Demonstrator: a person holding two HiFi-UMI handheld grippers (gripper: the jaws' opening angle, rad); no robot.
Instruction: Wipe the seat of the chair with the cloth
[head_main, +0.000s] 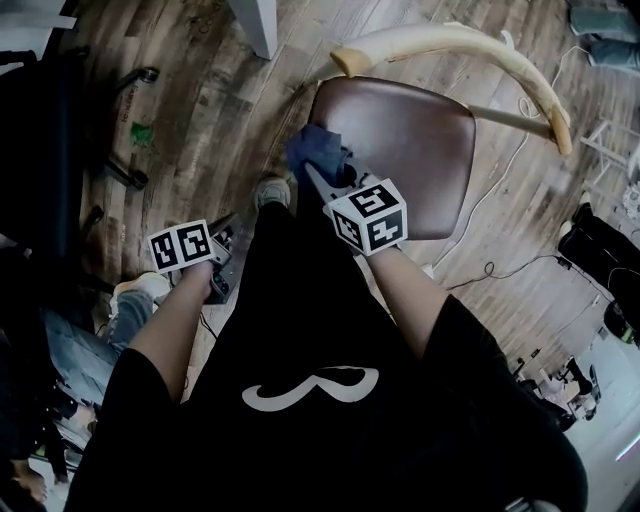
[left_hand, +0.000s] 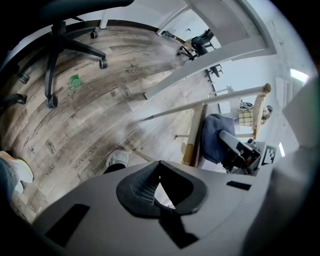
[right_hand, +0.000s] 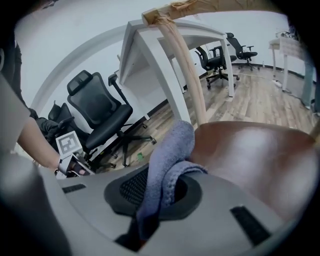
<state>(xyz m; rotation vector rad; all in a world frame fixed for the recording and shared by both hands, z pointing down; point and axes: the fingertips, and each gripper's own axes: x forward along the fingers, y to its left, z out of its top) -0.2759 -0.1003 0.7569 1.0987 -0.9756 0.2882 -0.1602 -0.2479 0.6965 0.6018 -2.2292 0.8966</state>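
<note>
The chair's brown seat (head_main: 410, 150) sits ahead of me, with its curved pale wooden backrest (head_main: 460, 45) on the far side. My right gripper (head_main: 330, 180) is shut on a blue cloth (head_main: 315, 150) at the seat's near left edge. In the right gripper view the cloth (right_hand: 170, 155) hangs bunched out of the right gripper (right_hand: 160, 190), against the seat (right_hand: 255, 155). My left gripper (head_main: 215, 265) is held low at the left, away from the chair. Its jaws are shut on nothing in the left gripper view (left_hand: 159, 170), where the cloth (left_hand: 215, 137) shows at the right.
A black office chair (left_hand: 65, 45) stands on the wooden floor to the left, also seen as the office chair (right_hand: 100, 115) beyond the seat. A white desk (right_hand: 160, 45) rises behind the chair. A cable (head_main: 490, 200) runs over the floor on the right. My shoe (head_main: 272, 190) is beside the seat.
</note>
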